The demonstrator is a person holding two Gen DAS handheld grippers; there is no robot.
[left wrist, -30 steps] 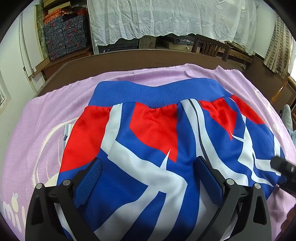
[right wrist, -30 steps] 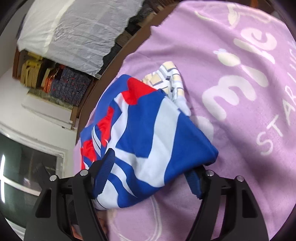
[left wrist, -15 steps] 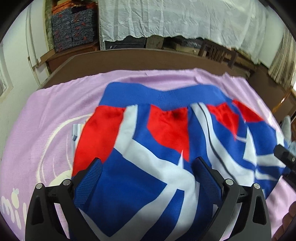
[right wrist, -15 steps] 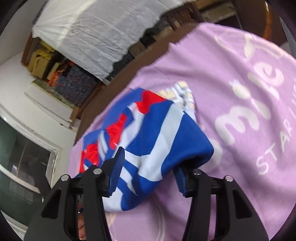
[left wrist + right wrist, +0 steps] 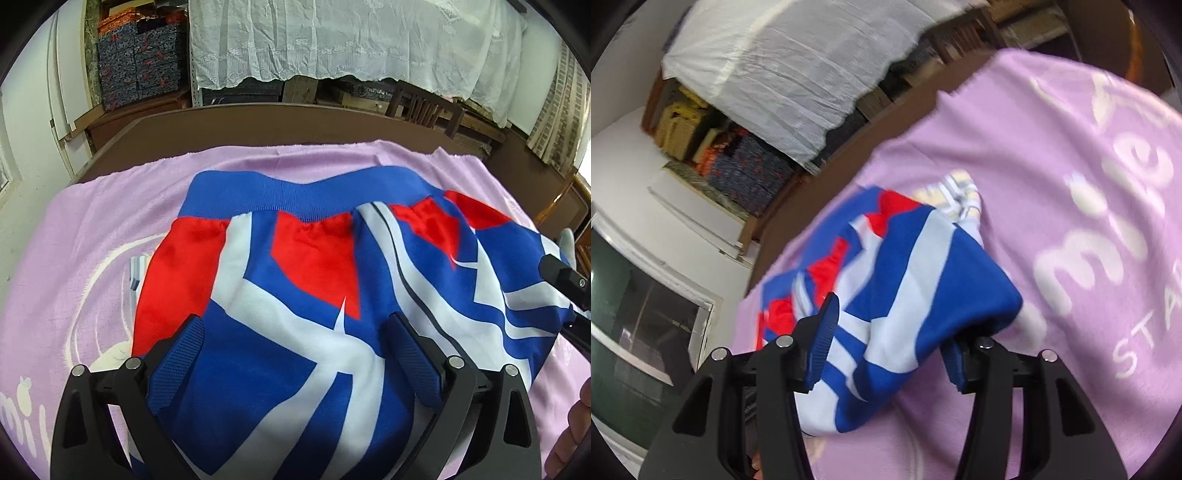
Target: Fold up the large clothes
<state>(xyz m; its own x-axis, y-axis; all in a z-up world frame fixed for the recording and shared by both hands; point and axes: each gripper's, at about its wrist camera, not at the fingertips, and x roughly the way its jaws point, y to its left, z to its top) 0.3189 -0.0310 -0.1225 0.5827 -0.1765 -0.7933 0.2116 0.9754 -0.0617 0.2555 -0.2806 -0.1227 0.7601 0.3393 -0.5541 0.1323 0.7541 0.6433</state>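
The red, white and blue shorts (image 5: 314, 295) lay on the purple blanket (image 5: 92, 229) covering the surface, their blue waistband (image 5: 295, 195) at the far side from the left claw (image 5: 295, 362) and running left to right across its view. Both claws sat at the near hem edge, opposite that band, so any fold would, I judged, carry the hem away from the person toward the waistband. The left claw stood spread with bunched cloth filling the gap between its pads; whether it truly pinched I could not tell. The right claw (image 5: 886, 343), at the shorts' right corner, had just been closing, and its pads pressed on a lifted wad of blue fabric. A pale striped garment (image 5: 960, 195) peeked from beneath the shorts
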